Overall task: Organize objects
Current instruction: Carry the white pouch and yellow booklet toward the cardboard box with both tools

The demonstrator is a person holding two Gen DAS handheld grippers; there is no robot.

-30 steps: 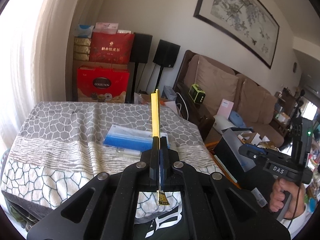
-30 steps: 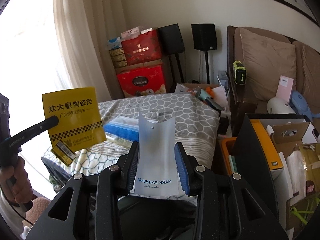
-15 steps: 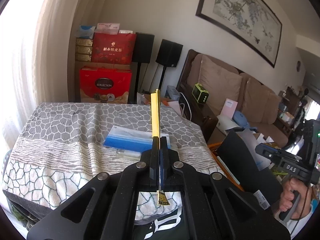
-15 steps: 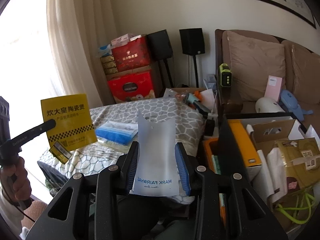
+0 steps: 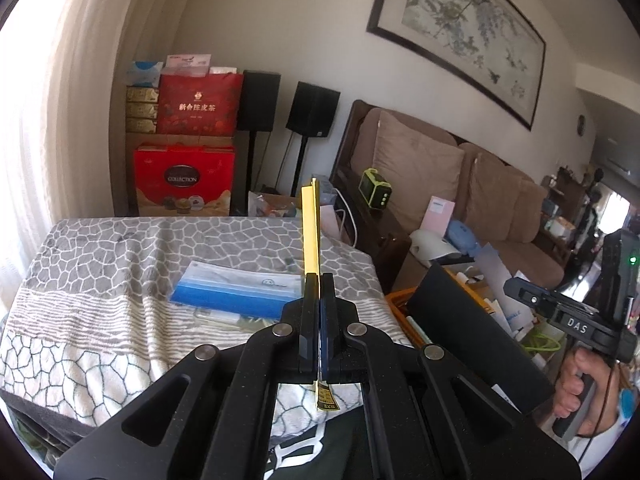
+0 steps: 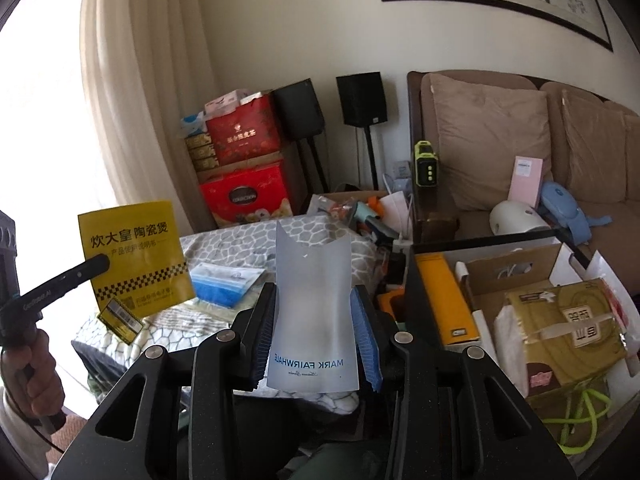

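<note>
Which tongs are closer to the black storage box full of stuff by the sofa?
Right. The right tongs, shut on a frosted pouch, sit just beside the box. The left tongs, pinching a yellow leaflet, hang over the blanket, farther away.

This is a living room in a home; a brown sofa (image 5: pixel 472 184) with big cushions sits under a framed painting (image 5: pixel 460 36); two black speakers (image 5: pixel 314 109) stand by the wall; red gift boxes (image 5: pixel 184 178) are stacked near a pale curtain (image 6: pixel 132 80).
</note>
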